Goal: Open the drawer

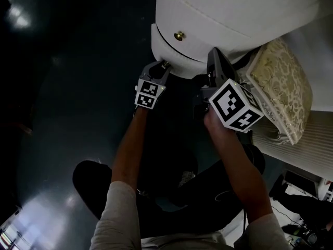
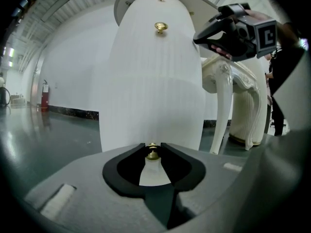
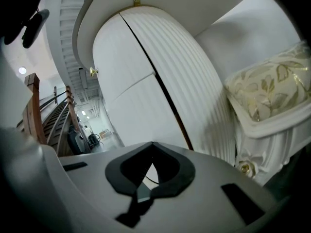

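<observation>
Left gripper (image 2: 152, 148): your jaws are closed to a narrow gap and pinch the small brass knob (image 2: 152, 154) between their tips. The pads sit on either side of it. That knob sits at the bottom middle of the lower drawer (image 2: 150, 110), the ribbed white front straight ahead at 12 o'clock. A faint seam separates it from the front above. The upper knob (image 2: 161, 27) is also at 12 o'clock, higher up and untouched.

Right gripper (image 3: 150, 145): the jaw tips are pressed together with nothing between them. Only the ribbed side of the cabinet (image 3: 184, 81) and its dark seam show through the small gap behind the tips. It is held close to the cabinet at 3 o'clock from your left gripper, and higher. I cannot tell whether it touches.

Edges and room, head view:
- The rounded cabinet closes off 12 o'clock.
- A cushion (image 1: 283, 82) with a gold leaf pattern lies on a white carved seat (image 1: 312, 145) at 3 o'clock, just beside the right gripper.
- In the left gripper view, a curved white leg (image 2: 223, 106) of that seat stands just right of the cabinet.
- The dark glossy floor (image 1: 62, 87) is open from 7 to 10 o'clock.
- Both your forearms come in from 6 o'clock, with your legs below them.
</observation>
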`<move>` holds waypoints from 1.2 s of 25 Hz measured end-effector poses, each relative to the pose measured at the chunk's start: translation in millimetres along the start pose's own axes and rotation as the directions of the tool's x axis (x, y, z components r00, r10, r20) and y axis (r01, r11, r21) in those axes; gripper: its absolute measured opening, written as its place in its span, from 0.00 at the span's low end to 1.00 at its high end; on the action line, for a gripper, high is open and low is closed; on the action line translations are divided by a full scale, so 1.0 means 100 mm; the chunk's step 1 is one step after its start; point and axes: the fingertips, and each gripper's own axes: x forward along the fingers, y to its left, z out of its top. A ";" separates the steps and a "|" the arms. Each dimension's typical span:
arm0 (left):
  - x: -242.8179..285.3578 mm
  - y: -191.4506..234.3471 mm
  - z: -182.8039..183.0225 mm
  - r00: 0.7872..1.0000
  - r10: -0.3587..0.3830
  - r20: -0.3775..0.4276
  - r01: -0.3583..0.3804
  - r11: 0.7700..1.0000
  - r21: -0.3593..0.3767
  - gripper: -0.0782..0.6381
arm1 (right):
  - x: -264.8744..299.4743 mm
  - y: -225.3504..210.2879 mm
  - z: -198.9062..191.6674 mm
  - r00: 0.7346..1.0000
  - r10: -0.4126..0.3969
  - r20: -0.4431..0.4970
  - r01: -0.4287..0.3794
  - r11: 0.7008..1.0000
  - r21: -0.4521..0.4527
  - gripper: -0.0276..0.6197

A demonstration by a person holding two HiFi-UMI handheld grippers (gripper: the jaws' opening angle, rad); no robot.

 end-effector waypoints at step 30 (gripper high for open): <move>-0.49 -0.01 -0.17 0.997 0.028 -0.068 -0.032 0.998 -0.050 0.26 | -0.15 0.85 -0.28 0.963 0.221 -0.154 -0.268 0.846 -0.461 0.07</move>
